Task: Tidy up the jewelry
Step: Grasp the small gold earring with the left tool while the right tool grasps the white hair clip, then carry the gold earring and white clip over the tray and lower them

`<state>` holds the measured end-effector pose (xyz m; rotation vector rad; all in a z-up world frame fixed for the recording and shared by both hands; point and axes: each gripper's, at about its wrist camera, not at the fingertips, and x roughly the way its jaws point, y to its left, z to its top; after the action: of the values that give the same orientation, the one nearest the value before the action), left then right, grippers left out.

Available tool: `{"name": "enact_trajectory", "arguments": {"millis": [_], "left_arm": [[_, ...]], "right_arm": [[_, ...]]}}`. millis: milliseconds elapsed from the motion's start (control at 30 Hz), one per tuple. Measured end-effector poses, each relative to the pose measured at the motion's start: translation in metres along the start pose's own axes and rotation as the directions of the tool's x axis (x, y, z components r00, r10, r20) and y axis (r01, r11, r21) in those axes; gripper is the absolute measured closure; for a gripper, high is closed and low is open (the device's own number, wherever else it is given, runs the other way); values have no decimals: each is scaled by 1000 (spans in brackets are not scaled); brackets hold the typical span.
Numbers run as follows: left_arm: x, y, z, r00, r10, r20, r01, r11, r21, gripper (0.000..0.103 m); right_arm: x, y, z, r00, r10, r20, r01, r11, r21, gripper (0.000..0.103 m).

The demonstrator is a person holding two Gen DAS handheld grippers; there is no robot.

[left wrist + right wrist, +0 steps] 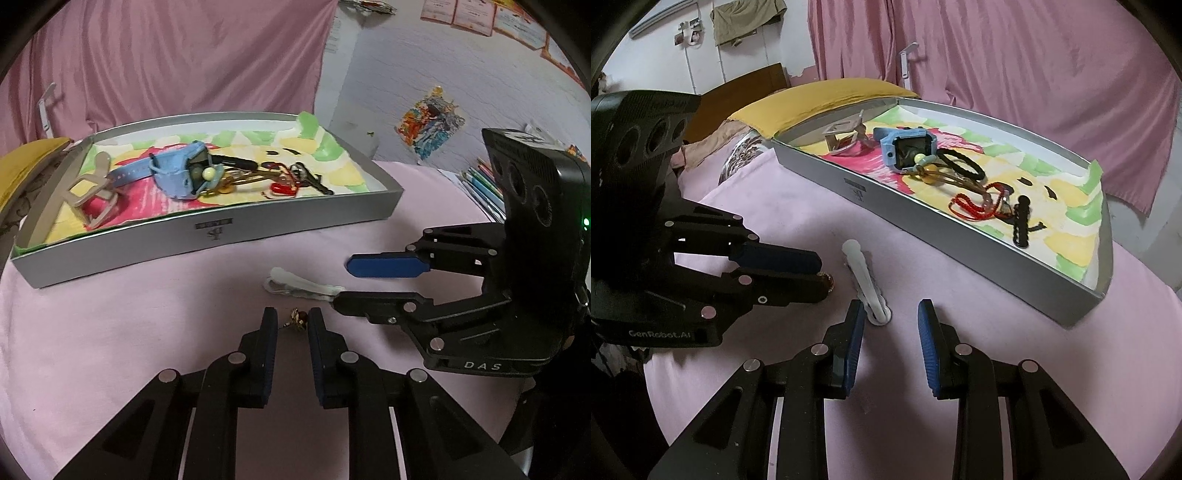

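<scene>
A small gold and red earring [297, 319] lies on the pink sheet between the fingertips of my left gripper [292, 320], whose jaws are a little apart around it. In the right wrist view the left gripper [820, 271] shows the earring [827, 283] at its tips. A white hair clip [301, 286] lies on the sheet beside it. My right gripper [892, 310] is open, with the clip's near end [866, 282] by its left finger. The grey tray [207, 240] holds a blue watch [177, 171], hair ties, clips and red cord.
The tray [997, 254] has a painted paper lining. A yellow cushion [827, 98] lies behind it. Pink curtain hangs at the back. Colored pencils [484, 184] lie at the right edge of the bed.
</scene>
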<state>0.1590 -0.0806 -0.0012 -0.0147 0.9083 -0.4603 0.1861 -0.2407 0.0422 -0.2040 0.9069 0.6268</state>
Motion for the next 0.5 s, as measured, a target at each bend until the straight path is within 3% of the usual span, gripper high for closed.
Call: {"name": "enact_trajectory", "arguments": {"millis": [500], "left_arm": [[-1,18,1,1000,20,9,-19,998,-63,88]], "right_arm": [[13,15,15,1000,20,-3,-20,999,-48,86]]}}
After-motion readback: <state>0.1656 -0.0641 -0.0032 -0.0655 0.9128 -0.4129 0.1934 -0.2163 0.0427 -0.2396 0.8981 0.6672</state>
